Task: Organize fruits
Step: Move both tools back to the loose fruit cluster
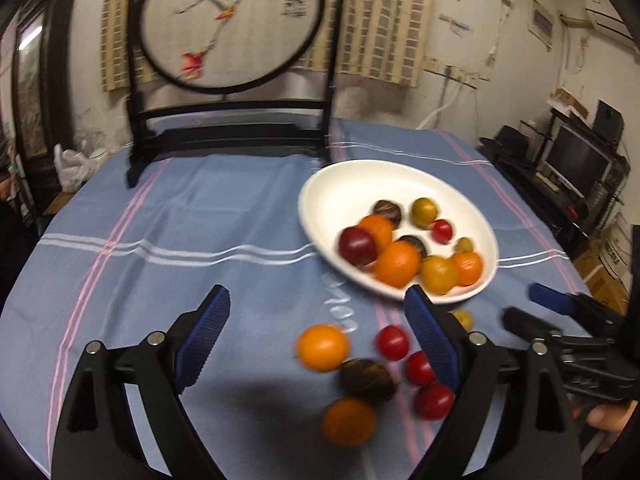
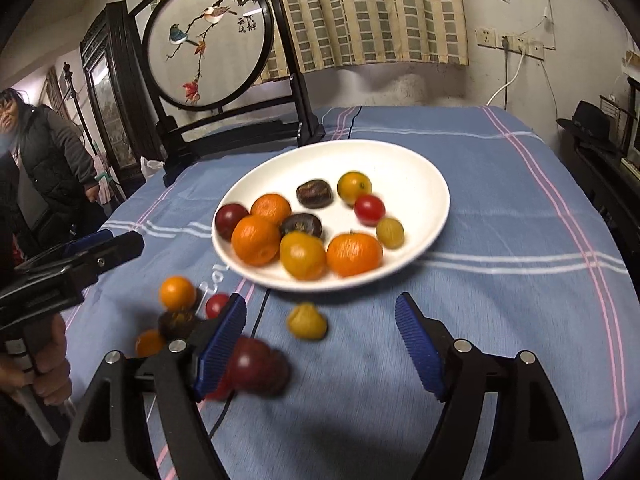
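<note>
A white plate [image 1: 344, 192] [image 2: 408, 164] on the blue cloth holds several small fruits: oranges, yellow and red tomatoes, dark chestnuts. Loose fruits lie on the cloth in front of it: an orange [image 1: 322, 347], a chestnut [image 1: 367, 379], red tomatoes [image 1: 393, 342], a second orange [image 1: 349, 421]. My left gripper [image 1: 320, 328] is open and empty above them. My right gripper [image 2: 320, 344] is open and empty; a yellow fruit [image 2: 307, 321] lies between its fingers and a dark red fruit [image 2: 256, 366] by its left finger.
A round embroidered screen on a black stand [image 1: 228, 128] [image 2: 240, 128] stands at the table's back. A person [image 2: 44, 160] stands at the far left. Shelves with a monitor [image 1: 576, 160] are at the right. The right gripper shows in the left view [image 1: 560, 320].
</note>
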The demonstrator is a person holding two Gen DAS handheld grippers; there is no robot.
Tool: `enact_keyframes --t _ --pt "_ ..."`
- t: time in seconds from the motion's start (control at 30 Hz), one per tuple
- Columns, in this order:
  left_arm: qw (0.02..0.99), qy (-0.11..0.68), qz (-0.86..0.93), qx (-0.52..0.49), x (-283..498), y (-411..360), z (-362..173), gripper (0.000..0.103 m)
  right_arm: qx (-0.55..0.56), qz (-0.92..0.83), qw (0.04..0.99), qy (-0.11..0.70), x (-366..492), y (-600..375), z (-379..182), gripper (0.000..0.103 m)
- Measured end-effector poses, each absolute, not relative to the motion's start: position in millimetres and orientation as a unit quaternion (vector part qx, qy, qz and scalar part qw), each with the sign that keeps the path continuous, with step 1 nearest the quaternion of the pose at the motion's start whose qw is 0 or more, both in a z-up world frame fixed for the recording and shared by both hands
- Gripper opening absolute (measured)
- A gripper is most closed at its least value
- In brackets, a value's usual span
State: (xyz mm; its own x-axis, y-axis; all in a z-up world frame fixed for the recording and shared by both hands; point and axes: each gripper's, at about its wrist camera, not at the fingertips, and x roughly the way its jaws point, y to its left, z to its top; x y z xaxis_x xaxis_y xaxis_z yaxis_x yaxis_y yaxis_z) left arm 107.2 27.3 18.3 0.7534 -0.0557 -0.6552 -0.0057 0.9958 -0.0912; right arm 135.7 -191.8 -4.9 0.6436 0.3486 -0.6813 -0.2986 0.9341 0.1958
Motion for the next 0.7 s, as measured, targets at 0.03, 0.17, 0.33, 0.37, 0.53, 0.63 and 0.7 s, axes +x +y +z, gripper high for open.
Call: enact_keyframes --t 0.03,0.17,0.33,0.37,0.53,0.63,0.7 --pt "0.934 0.353 -0.009 -0.046 104.5 33.4 15.3 0.090 0.032 0.181 0.905 0.384 132.8 -191.4 -4.8 0.078" --pt "0.932 0.358 0.004 -0.062 95.0 58.0 4.5 0.091 0.025 0.194 0.898 0.393 111.6 -187.9 -4.3 0.079" --pt "0.924 0.374 0.038 -0.073 97.1 81.0 -7.1 0.092 0.005 0.217 0.886 0.409 85.7 -177.1 -6.5 0.084" --pt "0.922 0.377 0.036 -0.082 98.3 84.0 -8.2 0.092 -0.004 0.224 0.883 0.413 80.4 -171.7 -7.8 0.084" --pt "0.922 0.379 0.048 -0.061 97.0 79.4 -9.4 0.092 -0.053 0.230 0.875 0.423 67.6 -149.7 -17.0 0.084" --pt "0.922 0.382 0.048 -0.047 97.3 74.4 -11.4 0.092 -0.064 0.227 0.870 0.433 72.3 -138.9 -22.1 0.084" --pt "0.919 0.388 0.046 -0.045 98.2 72.9 -14.0 0.092 -0.080 0.213 0.872 0.434 81.1 -130.5 -25.1 0.083"
